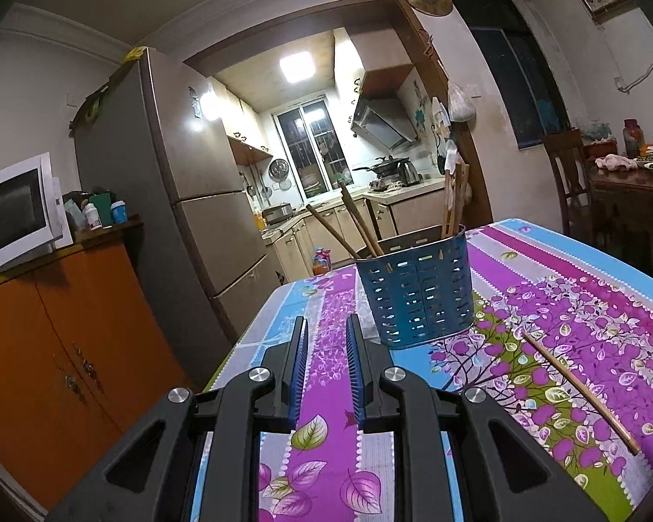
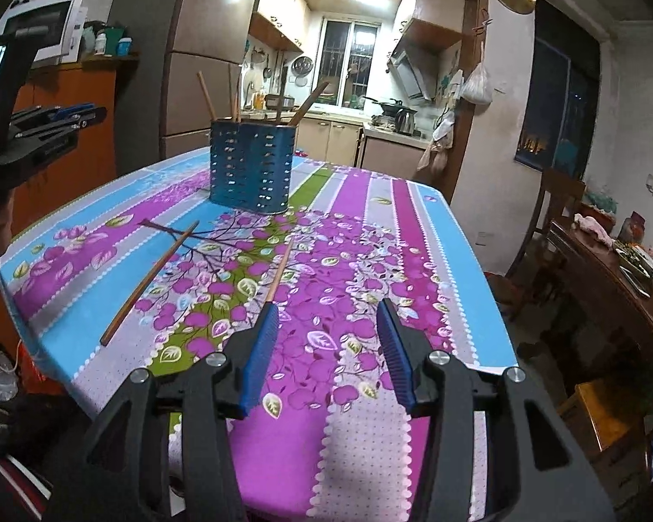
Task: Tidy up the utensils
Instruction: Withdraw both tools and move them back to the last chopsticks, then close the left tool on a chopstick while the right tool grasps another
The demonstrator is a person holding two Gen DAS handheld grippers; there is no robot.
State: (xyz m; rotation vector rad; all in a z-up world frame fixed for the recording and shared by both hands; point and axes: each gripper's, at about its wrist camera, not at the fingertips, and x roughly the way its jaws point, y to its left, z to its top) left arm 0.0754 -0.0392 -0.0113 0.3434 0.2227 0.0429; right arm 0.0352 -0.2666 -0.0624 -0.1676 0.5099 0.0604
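Observation:
A blue perforated utensil holder (image 1: pixel 415 289) stands on the flowered tablecloth with several wooden chopsticks (image 1: pixel 355 228) leaning in it; it also shows in the right wrist view (image 2: pixel 251 167). One chopstick (image 1: pixel 581 391) lies on the cloth to the right of my left gripper (image 1: pixel 326 326), which is open and empty, just short of the holder. In the right wrist view two chopsticks lie on the cloth: one (image 2: pixel 150 280) at the left, one (image 2: pixel 281 269) ending at my right gripper's left fingertip. My right gripper (image 2: pixel 328 306) is open wide and empty.
The table (image 2: pixel 457 287) drops off at its right and near edges. An orange cabinet (image 1: pixel 56 348) with a microwave (image 1: pixel 13 213) and a fridge (image 1: pixel 187 200) stand left. A wooden dining table (image 2: pixel 609 278) with dishes and a chair (image 1: pixel 572 174) stand right. My left gripper shows at the far left (image 2: pixel 78 117).

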